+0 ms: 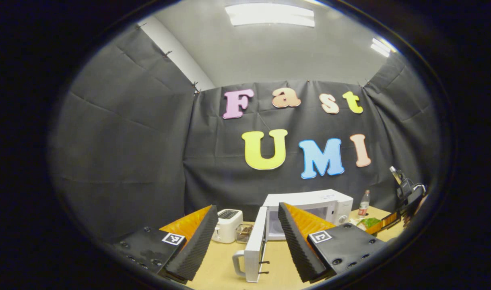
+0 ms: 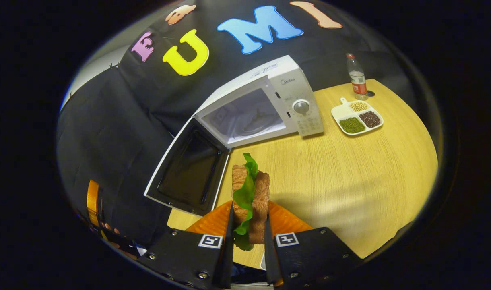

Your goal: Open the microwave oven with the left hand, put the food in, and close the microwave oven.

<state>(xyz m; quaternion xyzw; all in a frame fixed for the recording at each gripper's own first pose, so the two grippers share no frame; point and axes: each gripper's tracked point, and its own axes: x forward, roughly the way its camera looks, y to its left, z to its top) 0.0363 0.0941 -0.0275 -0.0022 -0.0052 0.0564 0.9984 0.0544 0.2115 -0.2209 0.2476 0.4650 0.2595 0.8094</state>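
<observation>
A sandwich (two slabs of browned, grainy bread with a ruffled green leaf between) is seen clamped upright in the right tongs, both fingers pressed flat against its sides. It is held above the pale wood-grain surface, just in front of the microwave oven. The oven is a white box with a round dial on its panel; its door is swung fully open, the dark glossy window facing the camera, and the cavity is seen lit and bare. A white divided dish of green, dark and pale beans is noted to the oven's right, with a clear plastic bottle behind it.

In the left gripper view the left tongs are held wide apart, gripping nothing; ridged pads are visible. Between them the open door's edge and handle are seen. A white toaster stands left of the oven.
</observation>
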